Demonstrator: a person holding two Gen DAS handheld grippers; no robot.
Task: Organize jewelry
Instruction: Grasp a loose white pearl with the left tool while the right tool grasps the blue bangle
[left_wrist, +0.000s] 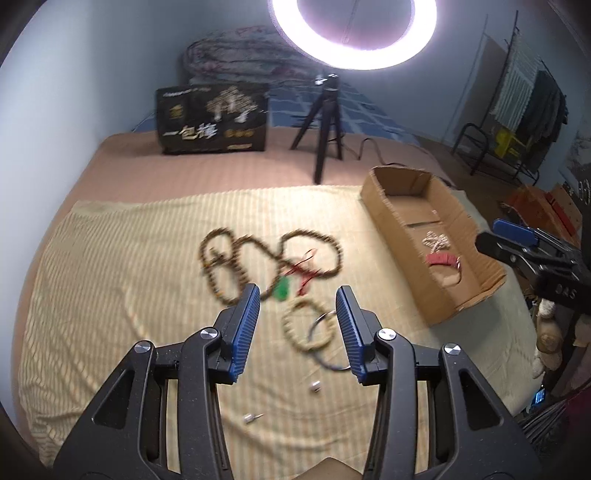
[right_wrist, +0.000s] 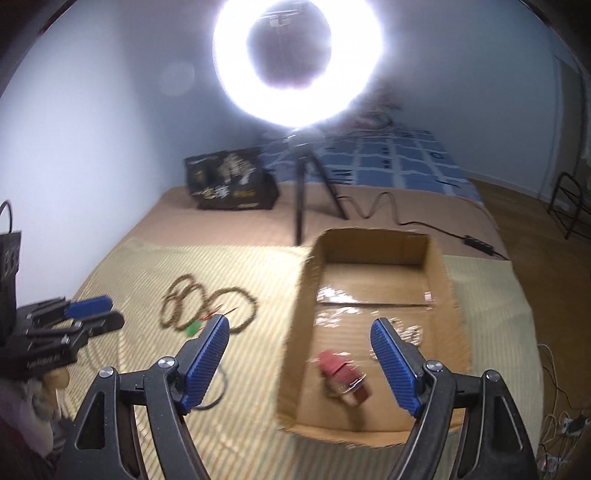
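Observation:
Brown bead strands (left_wrist: 255, 258) lie tangled on the striped yellow cloth (left_wrist: 122, 288), with a green pendant (left_wrist: 282, 290) and red cord (left_wrist: 304, 273) among them. A pale bead bracelet (left_wrist: 301, 326) and a dark ring bracelet (left_wrist: 325, 345) lie nearer. My left gripper (left_wrist: 297, 295) is open and empty, just above these. An open cardboard box (right_wrist: 448, 295) holds a red bracelet (right_wrist: 341, 373) and a pale bead piece (right_wrist: 412, 332). My right gripper (right_wrist: 301, 325) is open and empty over the box's near left corner. The strands (right_wrist: 207, 304) also show in the right wrist view.
A ring light on a black tripod (left_wrist: 327, 122) stands behind the cloth, its cable (right_wrist: 417, 221) trailing right. A black printed box (left_wrist: 212, 118) sits at the back. Two small metal bits (left_wrist: 316, 386) lie on the cloth near me. Bed edge and floor are at right.

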